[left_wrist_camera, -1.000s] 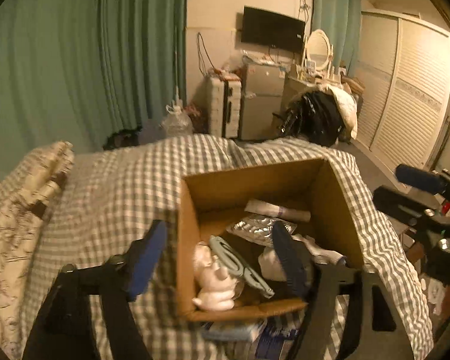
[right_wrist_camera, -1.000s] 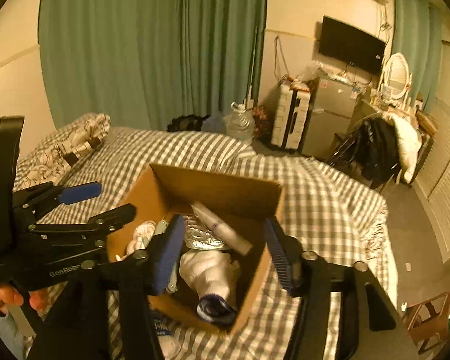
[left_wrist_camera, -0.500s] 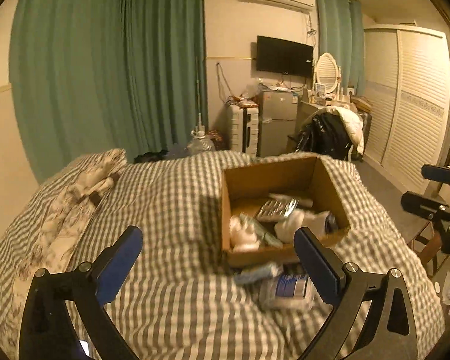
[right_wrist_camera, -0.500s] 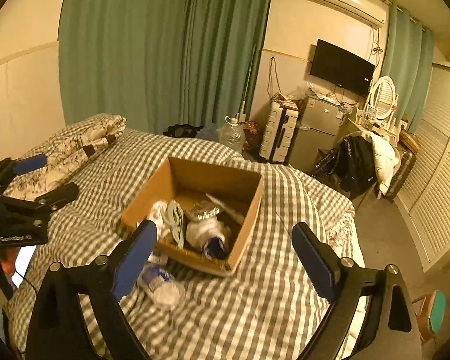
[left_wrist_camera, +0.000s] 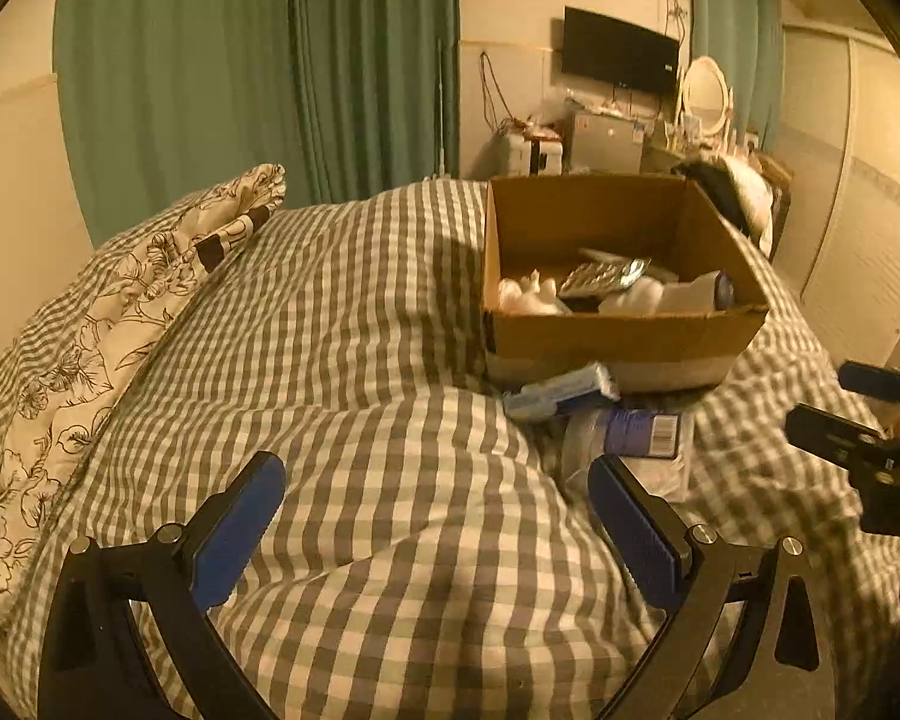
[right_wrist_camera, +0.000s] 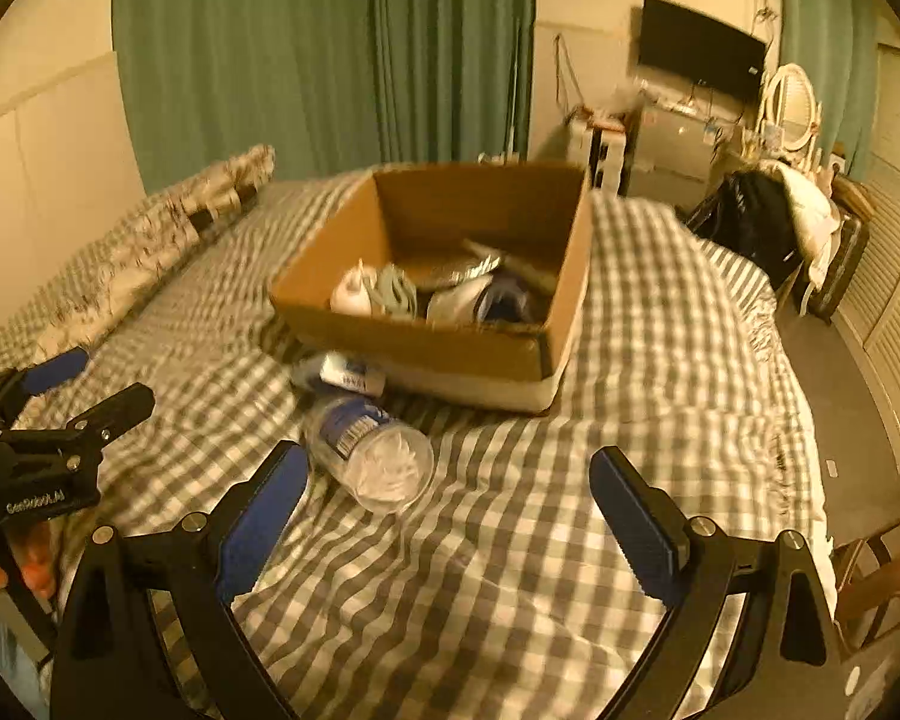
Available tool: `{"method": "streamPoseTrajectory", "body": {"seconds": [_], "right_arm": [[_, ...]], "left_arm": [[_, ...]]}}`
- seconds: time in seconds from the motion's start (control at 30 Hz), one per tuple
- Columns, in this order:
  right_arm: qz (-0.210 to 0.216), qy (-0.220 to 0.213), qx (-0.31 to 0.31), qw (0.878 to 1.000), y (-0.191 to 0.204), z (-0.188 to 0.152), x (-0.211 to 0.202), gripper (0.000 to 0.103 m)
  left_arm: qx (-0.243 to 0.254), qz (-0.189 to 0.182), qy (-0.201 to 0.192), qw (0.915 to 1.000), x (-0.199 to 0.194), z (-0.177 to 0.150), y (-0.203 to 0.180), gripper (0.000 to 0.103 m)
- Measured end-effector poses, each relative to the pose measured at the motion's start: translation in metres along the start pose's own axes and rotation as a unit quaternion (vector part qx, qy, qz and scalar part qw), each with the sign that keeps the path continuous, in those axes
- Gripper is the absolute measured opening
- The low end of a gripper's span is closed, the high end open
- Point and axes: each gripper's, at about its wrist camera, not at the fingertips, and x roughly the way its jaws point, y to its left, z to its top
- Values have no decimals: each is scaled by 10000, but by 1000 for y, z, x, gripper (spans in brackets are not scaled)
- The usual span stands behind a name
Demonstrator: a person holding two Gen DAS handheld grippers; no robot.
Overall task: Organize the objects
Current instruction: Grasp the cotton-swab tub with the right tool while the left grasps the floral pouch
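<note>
An open cardboard box point(left_wrist_camera: 624, 336) point(right_wrist_camera: 426, 342) sits on the checked bed and holds several items: white bits, a foil blister pack point(left_wrist_camera: 606, 276) and a tube. In front of it lie a clear jar of cotton swabs point(right_wrist_camera: 369, 456) point(left_wrist_camera: 630, 438) on its side and a small blue-and-white pack point(right_wrist_camera: 345, 373) point(left_wrist_camera: 561, 391). My left gripper point(left_wrist_camera: 438, 528) is open and empty, low over the duvet, well short of the box. My right gripper point(right_wrist_camera: 450, 510) is open and empty, just in front of the jar. Each gripper shows at the edge of the other's view.
A floral pillow point(left_wrist_camera: 126, 300) lies along the bed's left side. Green curtains hang behind. A fridge, TV, mirror and a chair with clothes point(right_wrist_camera: 768, 222) stand past the bed's far right. A stool point(right_wrist_camera: 882, 564) is at the right edge.
Both grippers have pulled back from the box and dropped low over the bed. Their jaws have opened wider. The jar and pack in front of the box have come into view.
</note>
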Motion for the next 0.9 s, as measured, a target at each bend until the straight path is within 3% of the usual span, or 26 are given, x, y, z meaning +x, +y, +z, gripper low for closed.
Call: {"method": "streamPoseTrajectory", "body": {"seconds": [0.37,0.57,0.9], "right_arm": [[384,764,-510,9950,20,11,84,95],[483,1090,-640,9908,29,17,114,95],[606,1927,-827,9759,42,8,156,92]], "left_arm": [[-141,217,344,9991,17,-4,18,103],[-456,62,478,9978,24,-7,33,103],[-517,-3,557,9971,27,-9,34,103]]}}
